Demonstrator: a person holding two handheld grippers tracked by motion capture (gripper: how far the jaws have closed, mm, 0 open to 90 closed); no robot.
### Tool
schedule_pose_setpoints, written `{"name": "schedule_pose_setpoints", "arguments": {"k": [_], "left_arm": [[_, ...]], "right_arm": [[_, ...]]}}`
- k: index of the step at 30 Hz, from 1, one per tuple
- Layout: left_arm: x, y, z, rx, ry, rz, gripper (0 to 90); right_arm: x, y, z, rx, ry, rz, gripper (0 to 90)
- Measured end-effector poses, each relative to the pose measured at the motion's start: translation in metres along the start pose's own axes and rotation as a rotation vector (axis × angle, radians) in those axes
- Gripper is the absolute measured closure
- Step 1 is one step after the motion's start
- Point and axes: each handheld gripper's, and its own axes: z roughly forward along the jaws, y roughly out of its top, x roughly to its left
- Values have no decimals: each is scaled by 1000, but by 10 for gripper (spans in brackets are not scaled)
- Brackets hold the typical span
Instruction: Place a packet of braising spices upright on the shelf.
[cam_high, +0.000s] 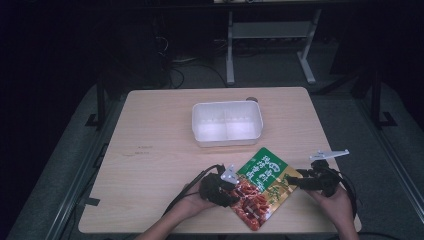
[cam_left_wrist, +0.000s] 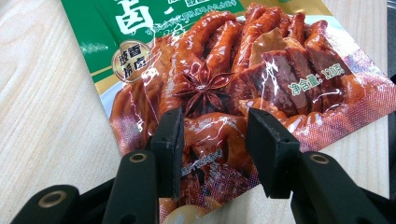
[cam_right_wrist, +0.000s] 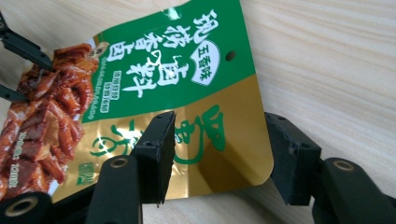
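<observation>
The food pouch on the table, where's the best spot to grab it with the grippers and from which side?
Grip the flat food pouch by its thin edges: the left gripper at the red sealed end, the right gripper at the gold corner. It lies flat, so probably slide each open jaw pair in low from its own side.

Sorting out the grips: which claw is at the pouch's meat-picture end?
The left claw. Its jaws straddle the red meat-picture end of the pouch, while the right claw straddles the gold corner at the other end.
</observation>
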Motion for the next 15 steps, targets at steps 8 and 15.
{"name": "schedule_pose_setpoints", "arguments": {"k": [8, 15], "left_arm": [[-1, -1, 0, -5, 5, 0, 562], [-1, -1, 1, -7, 5, 0, 561]], "right_arm": [[4, 0, -7, -40, 62, -10, 621], [6, 2, -2, -14, 125, -10, 706]]}}
